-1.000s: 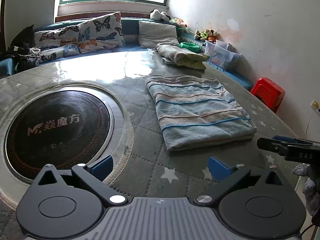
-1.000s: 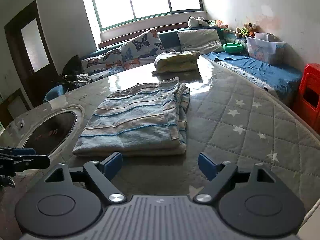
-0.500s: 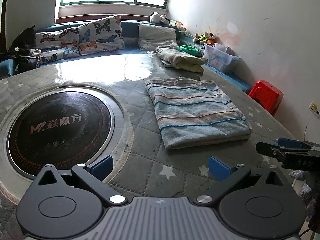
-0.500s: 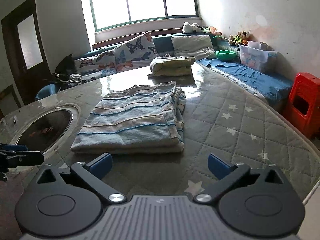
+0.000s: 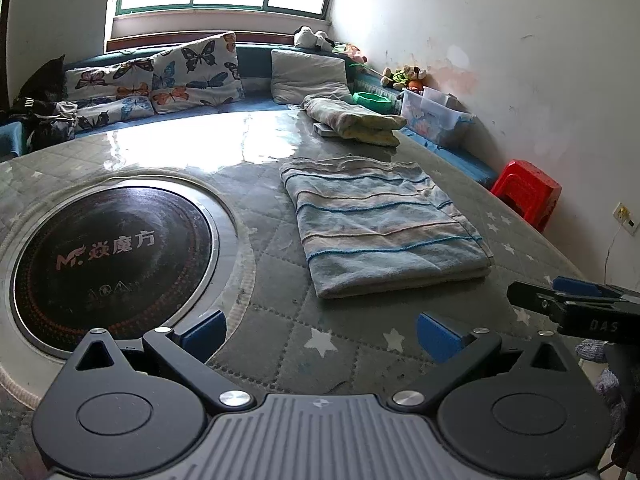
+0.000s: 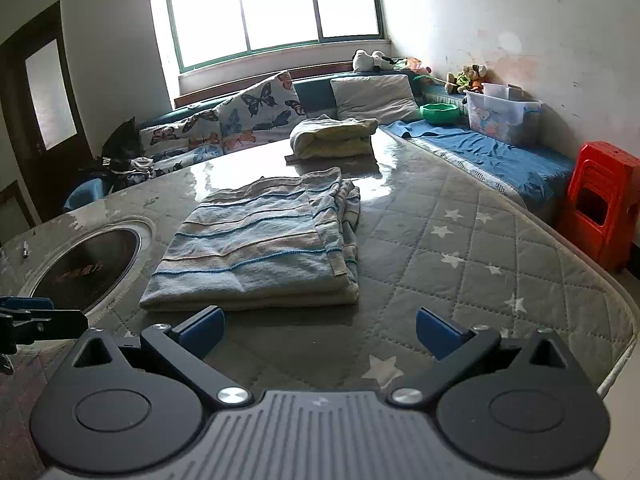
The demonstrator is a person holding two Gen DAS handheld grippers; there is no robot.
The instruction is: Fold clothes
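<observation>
Striped towel (image 6: 256, 248) is lying folded mid-frame on the quilted table (image 6: 460, 264), layered edges facing right. If I'm folding again, I'm pinching both near corners together so the layers aren't slipping. My right gripper (image 6: 318, 330) is hovering just short of its near edge, jaws wide, holding nothing. My left gripper (image 5: 322, 332) is equally wide, empty, touching nothing.

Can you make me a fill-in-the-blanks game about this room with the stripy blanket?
1. The striped blanket lies ____ on the table.
2. Both the left gripper and the right gripper are ____ and hold nothing.
3. The plastic stool by the wall is ____.
4. The cushions have ____ printed on them.

Missing words: folded; open; red; butterflies
</observation>
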